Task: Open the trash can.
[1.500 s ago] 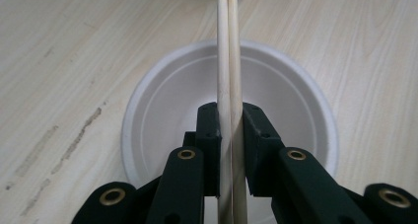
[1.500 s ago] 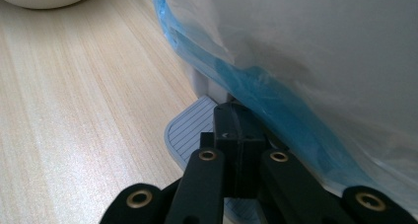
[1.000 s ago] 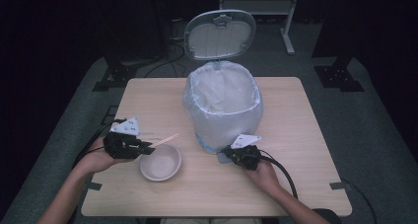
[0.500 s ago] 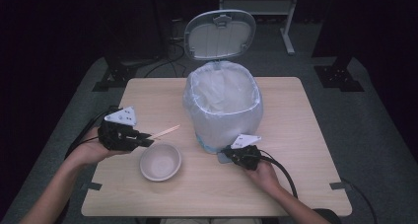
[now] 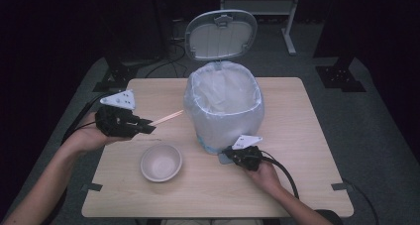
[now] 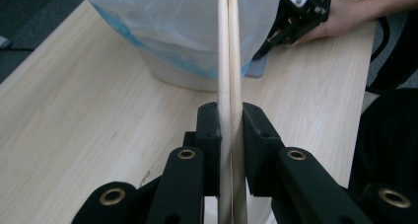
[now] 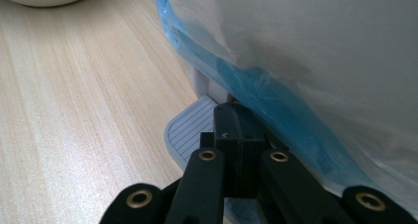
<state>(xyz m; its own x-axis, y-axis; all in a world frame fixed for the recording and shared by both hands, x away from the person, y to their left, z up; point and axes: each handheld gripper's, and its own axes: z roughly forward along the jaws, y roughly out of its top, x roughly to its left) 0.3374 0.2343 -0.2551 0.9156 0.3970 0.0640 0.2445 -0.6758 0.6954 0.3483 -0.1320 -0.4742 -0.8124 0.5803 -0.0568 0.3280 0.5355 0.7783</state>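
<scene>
Dark floor surrounded the pale worktop [image 5: 297, 185]. Left claw [image 6: 230, 135] gripped a pair of chopsticks [image 5: 166, 118] above the surface, pointed at the lined bin [image 5: 224, 111] — its lid [image 5: 221, 34] up. Right claw [image 7: 235, 130], jaws closed, pressed the pedal [image 7: 190, 128]. Next, probably: carry them over the rim and release — nothing blocked; the bowl [image 5: 161, 162] sat below.

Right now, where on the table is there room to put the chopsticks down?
Bare wood lies left of the bowl, along the near edge, and right of the bin. It is crowded between bowl and bin, where the right tongs press the pedal.
</scene>
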